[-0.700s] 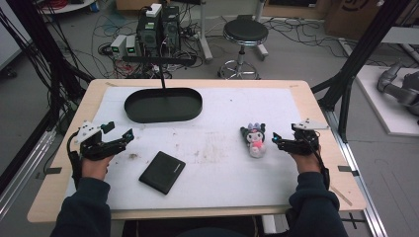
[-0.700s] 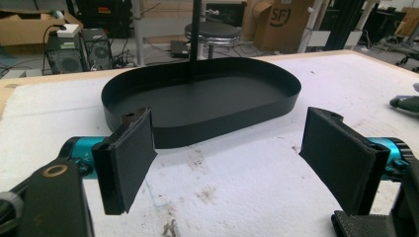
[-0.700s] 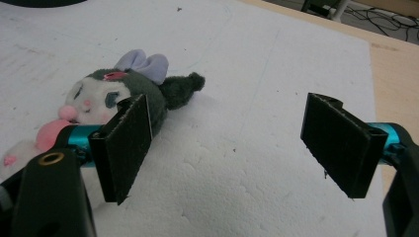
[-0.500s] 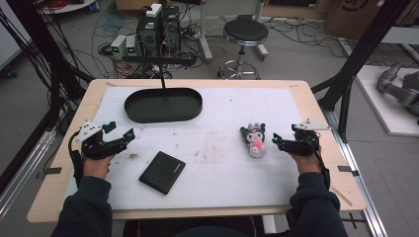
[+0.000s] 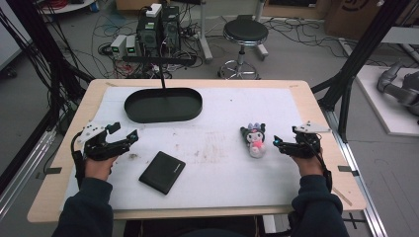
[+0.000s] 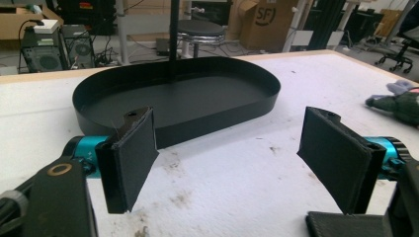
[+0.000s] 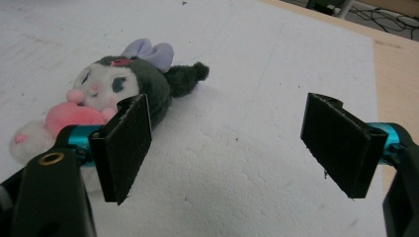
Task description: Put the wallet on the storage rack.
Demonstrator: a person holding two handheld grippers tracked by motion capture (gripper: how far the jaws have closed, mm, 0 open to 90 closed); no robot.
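My dark navy sleeves end at two black grippers, the left gripper point(image 5: 123, 134) and right gripper point(image 5: 279, 143), each with flat black-padded fingers point(image 6: 129, 157) on turquoise hubs, a brass-ringed screw, a grey three-cornered top plate and a trailing black cable.

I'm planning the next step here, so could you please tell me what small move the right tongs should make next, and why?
Probably slide the right tongs sideways toward the plush toy until it lies between the jaws. They stand open and empty, and the toy lies just beside them on the white mat, untouched.
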